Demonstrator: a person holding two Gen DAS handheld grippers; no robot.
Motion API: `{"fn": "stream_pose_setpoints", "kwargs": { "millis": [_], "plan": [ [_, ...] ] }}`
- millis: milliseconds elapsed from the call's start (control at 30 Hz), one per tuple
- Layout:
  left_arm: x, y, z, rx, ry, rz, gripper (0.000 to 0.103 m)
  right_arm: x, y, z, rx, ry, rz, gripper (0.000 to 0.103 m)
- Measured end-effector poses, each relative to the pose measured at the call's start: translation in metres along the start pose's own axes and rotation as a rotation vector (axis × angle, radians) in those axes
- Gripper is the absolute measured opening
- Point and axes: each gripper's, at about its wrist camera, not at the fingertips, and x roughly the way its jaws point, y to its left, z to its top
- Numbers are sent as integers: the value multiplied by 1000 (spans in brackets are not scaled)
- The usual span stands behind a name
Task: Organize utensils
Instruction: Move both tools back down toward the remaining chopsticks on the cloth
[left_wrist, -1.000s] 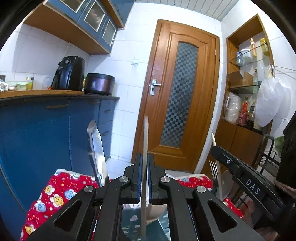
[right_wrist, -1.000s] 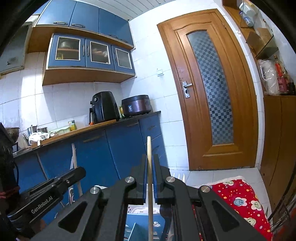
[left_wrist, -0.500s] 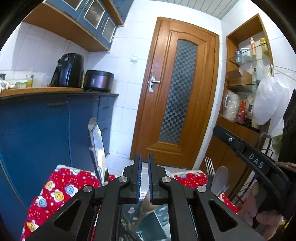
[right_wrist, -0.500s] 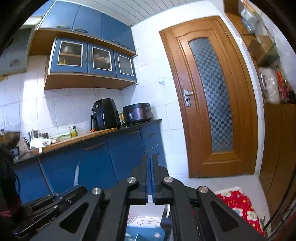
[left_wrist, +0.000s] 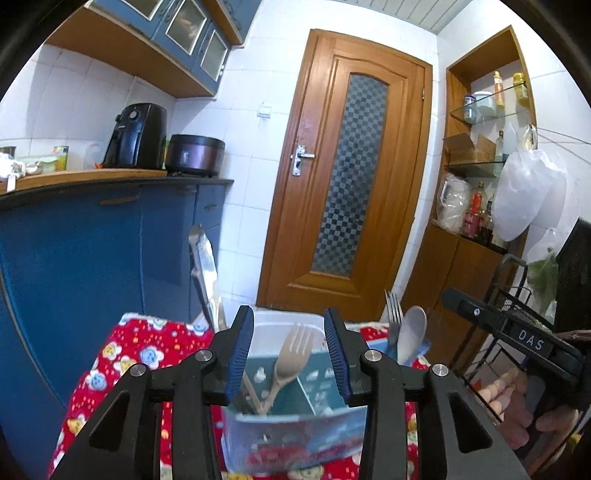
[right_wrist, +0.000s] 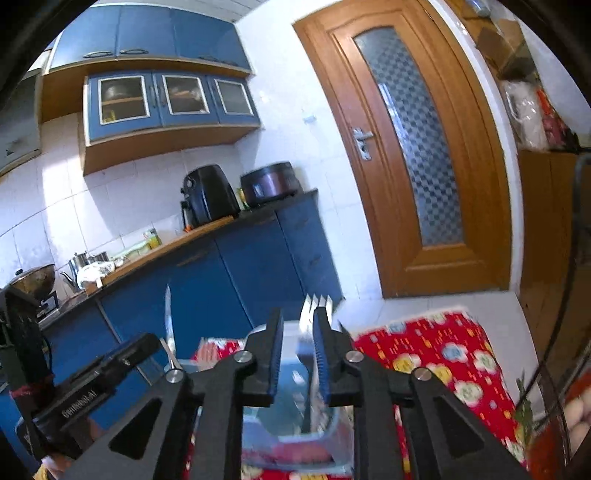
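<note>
Wooden fork (left_wrist: 291, 354) stands in holder (left_wrist: 295, 439); light, stiff, grab mid-handle. Left gripper (left_wrist: 290, 354) jaws apart, empty. Right gripper (right_wrist: 298, 360) apart too.

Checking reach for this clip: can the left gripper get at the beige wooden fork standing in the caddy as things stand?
Probably yes. The left gripper is open, and the wooden fork stands upright in the blue caddy right between its fingers, head clear above the rim. Nothing sits between them; the metal fork and grey spoon stand off to the right.
</note>
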Motion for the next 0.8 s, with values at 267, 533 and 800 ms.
{"fn": "stream_pose_setpoints", "kwargs": {
  "millis": [267,533,800],
  "plan": [
    [-18,-2,-19,-17,74,6,41,6,-28,-37,72,169,-77,22],
    [-28,5,-40,-43,143,27,41,32,-50,-68,143,344,-111,23],
    [-27,19,-61,-90,202,54,41,64,-73,-95,213,501,-149,23]
  ]
}}
